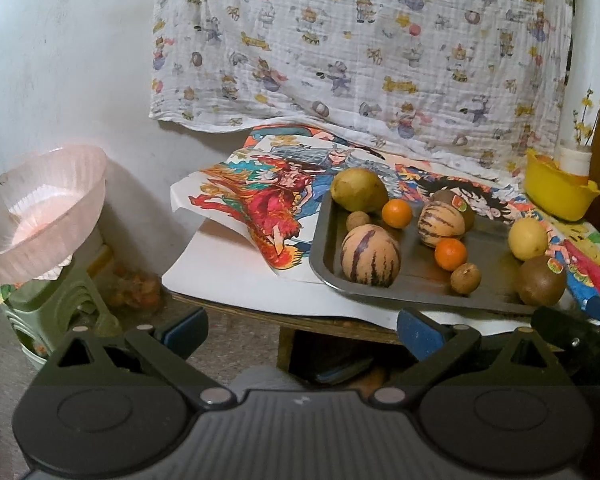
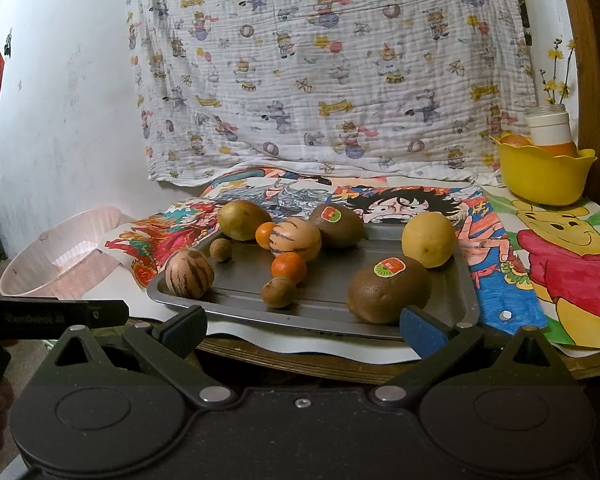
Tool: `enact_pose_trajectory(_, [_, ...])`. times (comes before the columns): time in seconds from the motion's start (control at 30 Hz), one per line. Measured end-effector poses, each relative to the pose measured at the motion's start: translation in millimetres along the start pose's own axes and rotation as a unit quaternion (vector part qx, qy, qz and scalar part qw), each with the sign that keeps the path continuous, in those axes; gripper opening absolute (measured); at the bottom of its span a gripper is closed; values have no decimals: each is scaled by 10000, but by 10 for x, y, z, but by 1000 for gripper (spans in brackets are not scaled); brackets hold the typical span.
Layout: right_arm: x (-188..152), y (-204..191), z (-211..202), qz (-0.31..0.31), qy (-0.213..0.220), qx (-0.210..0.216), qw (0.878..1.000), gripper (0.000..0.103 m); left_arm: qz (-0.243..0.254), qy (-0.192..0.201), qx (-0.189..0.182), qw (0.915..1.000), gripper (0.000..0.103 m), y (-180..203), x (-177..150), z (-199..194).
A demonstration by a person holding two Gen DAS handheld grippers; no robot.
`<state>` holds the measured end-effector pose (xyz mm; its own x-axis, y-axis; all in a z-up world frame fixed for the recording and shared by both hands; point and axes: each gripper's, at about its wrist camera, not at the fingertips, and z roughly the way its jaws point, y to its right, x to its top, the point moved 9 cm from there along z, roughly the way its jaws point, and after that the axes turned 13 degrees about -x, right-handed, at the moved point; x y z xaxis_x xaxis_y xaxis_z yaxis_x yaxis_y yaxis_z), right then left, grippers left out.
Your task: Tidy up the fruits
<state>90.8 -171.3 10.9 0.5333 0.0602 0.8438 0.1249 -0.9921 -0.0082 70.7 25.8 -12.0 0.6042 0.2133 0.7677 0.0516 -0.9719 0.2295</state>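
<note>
A grey metal tray (image 2: 440, 308) (image 1: 324, 256) on the table holds several fruits: two striped melons (image 2: 190, 274) (image 1: 370, 256), two oranges (image 2: 289, 266) (image 1: 451, 254), kiwis with stickers (image 2: 388, 290) (image 1: 540, 280), a yellow lemon (image 2: 429, 239) (image 1: 527, 238), a green-yellow fruit (image 2: 244, 220) (image 1: 358, 190) and small brown fruits (image 2: 278, 292) (image 1: 465, 278). My right gripper (image 2: 302, 330) is open just before the tray's near edge, nothing between its fingers. My left gripper (image 1: 300, 330) is open below the table's front edge, left of the tray.
A pink bowl (image 1: 40, 208) (image 2: 60, 256) stands on a green stool (image 1: 60, 312) left of the table. A yellow bowl (image 2: 544, 172) (image 1: 556, 188) with a white jar sits at the back right. Coloured drawings (image 2: 560, 252) cover the table; a printed cloth (image 2: 320, 72) hangs behind.
</note>
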Motion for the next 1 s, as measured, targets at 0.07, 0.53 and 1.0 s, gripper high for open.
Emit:
enact_pose_trajectory(0.07, [-1, 2, 2, 4, 1, -5, 10000, 102, 2, -24, 13, 10000, 102, -1, -9, -2])
enact_pose_trajectory(0.53, [19, 1, -2, -14, 6, -16, 10000, 102, 36, 9, -109, 9999, 102, 35, 3, -19])
enact_pose_trajectory(1.0, [14, -9, -5, -9, 0, -1, 10000, 102, 42, -59, -329, 9994, 102, 88, -17, 10])
